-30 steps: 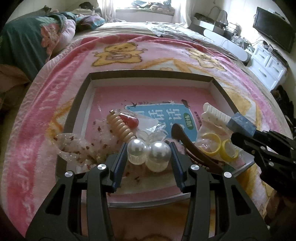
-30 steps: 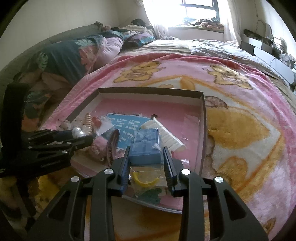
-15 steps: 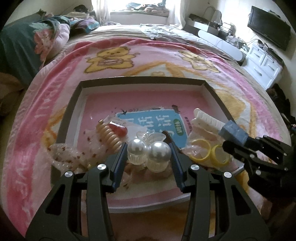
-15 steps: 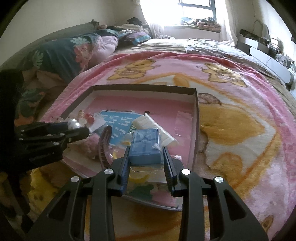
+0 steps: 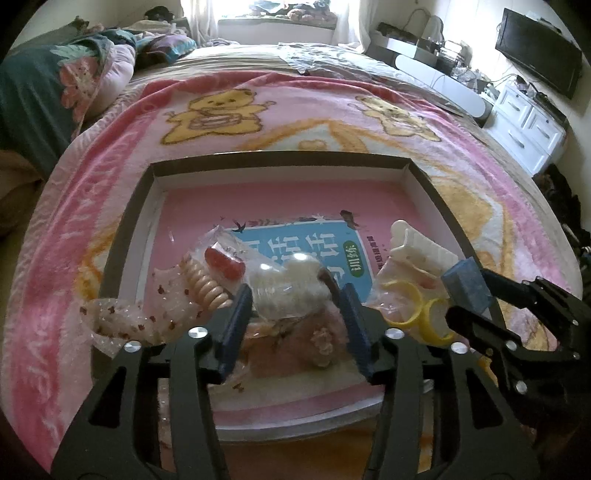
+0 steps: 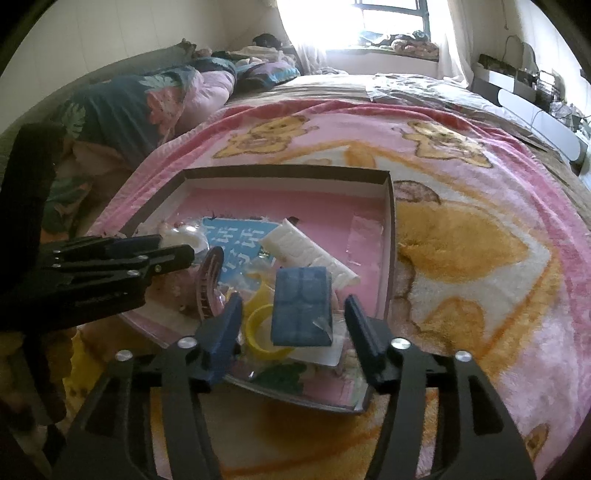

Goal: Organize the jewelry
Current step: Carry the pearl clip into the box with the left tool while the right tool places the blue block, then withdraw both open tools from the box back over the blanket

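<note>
Jewelry pieces lie heaped in the near half of a shallow dark-rimmed box (image 5: 122, 236) with a pink floor, set on a pink bear-print blanket (image 5: 110, 122) on the bed.

Left gripper (image 5: 295, 310): jaws opening, apart. A clear bag with pale pearl-like pieces (image 5: 291, 284) sits between them; pads not pressing it, a gap shows on each side.

- Left of that bag: a coiled beige hair tie (image 5: 205, 286), a red piece (image 5: 225, 263) in clear wrap just beyond it, a spotted sheer bow (image 5: 122, 321) draped over the box's left rim.
- Near side, under the gripper: a pinkish fabric piece (image 5: 295, 350); detail unclear.
- Box floor, centre: blue printed label (image 5: 295, 243) with white characters.

Right gripper (image 6: 295, 317): jaws opening, wide apart. A blue rectangular block (image 6: 301, 306) lies between them, clear of both pads, resting on the pile near the box's near right corner.

- Beneath and left of the block: yellow rings (image 6: 262, 328) in clear plastic.
- Just beyond the block: a white ribbed clip (image 6: 310, 254), lying aslant.
- Left of the rings: a brown curved hair clip (image 6: 208, 284), on edge.

Beyond the blanket: floral bedding (image 6: 140, 99) far left, a bright window (image 6: 388, 18) at the far end, white drawers (image 5: 528, 125) and a dark screen (image 5: 539, 70) far right.
</note>
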`<state>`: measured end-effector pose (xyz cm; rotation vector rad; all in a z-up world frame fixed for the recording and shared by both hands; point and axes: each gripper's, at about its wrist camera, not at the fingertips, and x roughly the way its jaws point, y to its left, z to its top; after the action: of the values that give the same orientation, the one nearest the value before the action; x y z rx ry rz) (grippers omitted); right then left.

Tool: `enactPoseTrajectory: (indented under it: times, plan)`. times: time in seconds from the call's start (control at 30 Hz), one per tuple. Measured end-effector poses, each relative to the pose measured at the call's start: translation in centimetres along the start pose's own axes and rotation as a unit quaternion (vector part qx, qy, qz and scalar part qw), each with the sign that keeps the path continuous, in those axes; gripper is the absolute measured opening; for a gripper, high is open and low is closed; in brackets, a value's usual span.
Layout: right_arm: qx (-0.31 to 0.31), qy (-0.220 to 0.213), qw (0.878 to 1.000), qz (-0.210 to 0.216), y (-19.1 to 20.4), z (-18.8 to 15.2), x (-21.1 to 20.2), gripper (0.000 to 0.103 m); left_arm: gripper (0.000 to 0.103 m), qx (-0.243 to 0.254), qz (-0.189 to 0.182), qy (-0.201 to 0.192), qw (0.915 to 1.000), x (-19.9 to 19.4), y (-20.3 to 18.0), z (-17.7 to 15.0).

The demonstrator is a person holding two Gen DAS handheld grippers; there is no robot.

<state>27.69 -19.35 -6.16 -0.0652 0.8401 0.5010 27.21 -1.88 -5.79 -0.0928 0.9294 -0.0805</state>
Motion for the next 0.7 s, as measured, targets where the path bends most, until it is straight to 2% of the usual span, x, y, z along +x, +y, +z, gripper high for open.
enactPoseTrajectory:
  times: [0.27, 0.47, 0.53, 0.6, 0.7]
  plan:
    - [-0.004, -0.008, 1.000, -0.018, 0.2, -0.4, -1.5, 0.080, 0.056, 0.002, 0.004, -0.004, 1.0000, -0.9, -0.2, 0.2]
    - [0.001, -0.020, 0.999, -0.026, 0.5, -0.8, -3.1, 0.099, 0.074, 0.001, 0.005, -0.012, 0.9999, -2.5, -0.4, 0.2]
    - [0.004, -0.025, 0.999, -0.026, 0.5, -0.9, -3.6, 0.099, 0.086, -0.001, 0.003, -0.019, 0.9998, -3.4, -0.4, 0.2]
    - [0.005, -0.026, 0.999, -0.028, 0.7, -0.9, -4.1, 0.099, 0.092, -0.002, 0.001, -0.025, 0.9997, -4.2, -0.5, 0.1]
    - [0.004, -0.032, 0.999, -0.031, 1.0, -1.0, -5.0, 0.099, 0.093, 0.001, 0.000, -0.033, 0.9994, -5.4, -0.8, -0.1]
